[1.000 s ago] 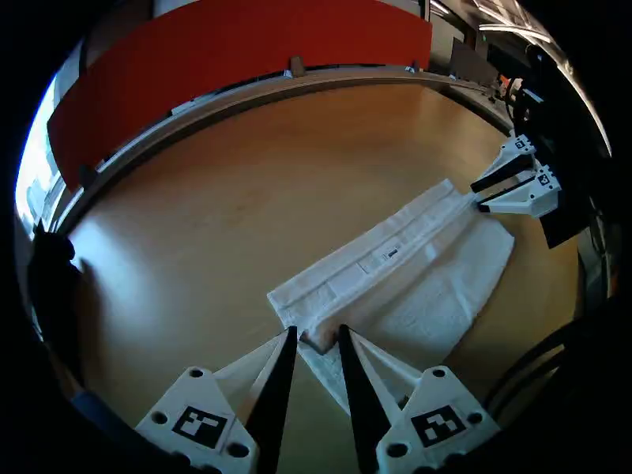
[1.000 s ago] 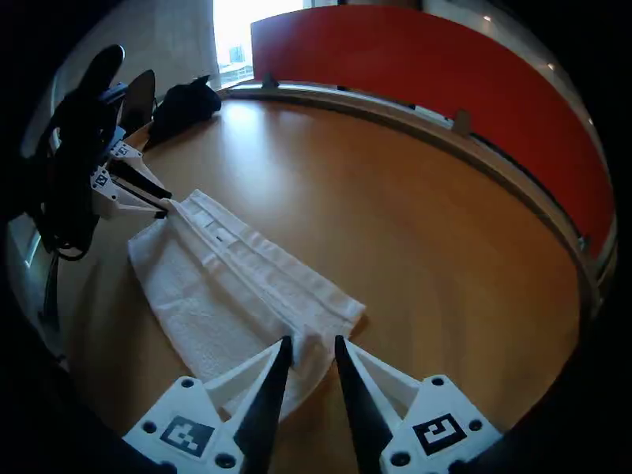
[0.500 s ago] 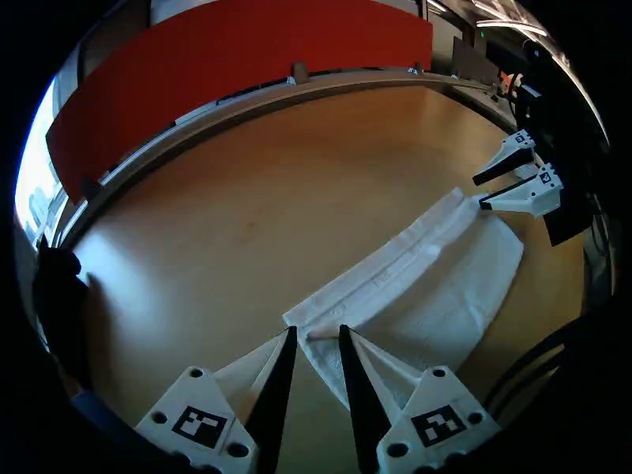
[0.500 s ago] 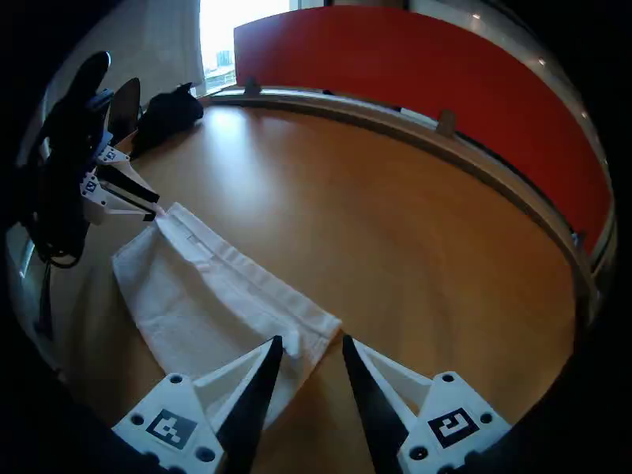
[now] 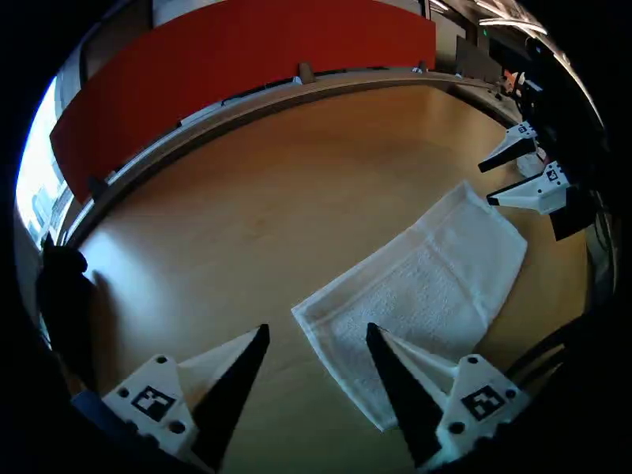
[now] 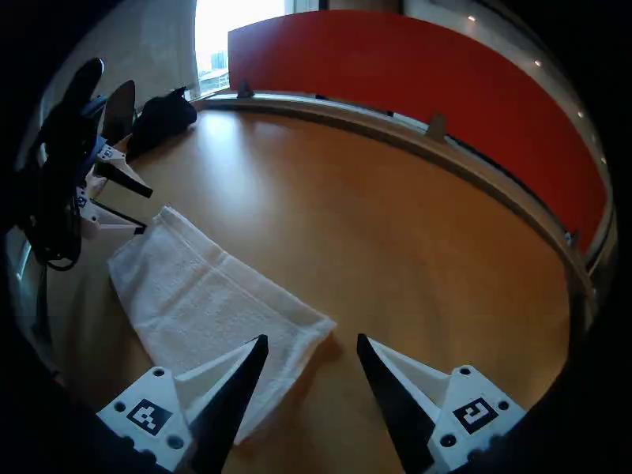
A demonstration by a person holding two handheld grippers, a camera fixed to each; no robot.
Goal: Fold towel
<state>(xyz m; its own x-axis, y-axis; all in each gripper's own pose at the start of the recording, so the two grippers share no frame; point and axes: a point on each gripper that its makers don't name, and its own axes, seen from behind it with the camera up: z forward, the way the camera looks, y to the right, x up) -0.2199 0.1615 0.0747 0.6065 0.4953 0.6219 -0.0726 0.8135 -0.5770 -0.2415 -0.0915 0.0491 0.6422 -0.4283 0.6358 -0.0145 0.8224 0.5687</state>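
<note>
Currently, the white terry towel (image 5: 426, 288) lies flat on the wooden table (image 5: 253, 213) as an elongated rectangle, one short end near each gripper.

Left gripper (image 5: 317, 330): the jaws stand wide apart and grip nothing. In the left gripper view, the near corner of the towel sits just ahead of the gap between the fingertips, and the right-hand finger overlaps the cloth in the picture. Whether that finger touches the cloth cannot be told.

Right gripper (image 6: 312, 340): the jaws are likewise spread and hold nothing. In the right gripper view, the near corner of the towel points into the gap between the fingers, and the left-hand finger overlaps the towel's end in the picture.

Each view also shows the other gripper at the far short end of the towel, its two fingers parted and its tips just beside the far corner, with no cloth between them.

Surroundings: a grey rail borders the far edge of the table. Behind the rail stands a red partition panel (image 6: 442, 71). A dark bundle (image 6: 167, 114) rests on the table near the rail, well apart from the towel. A bright window (image 6: 237, 31) lies beyond it.
</note>
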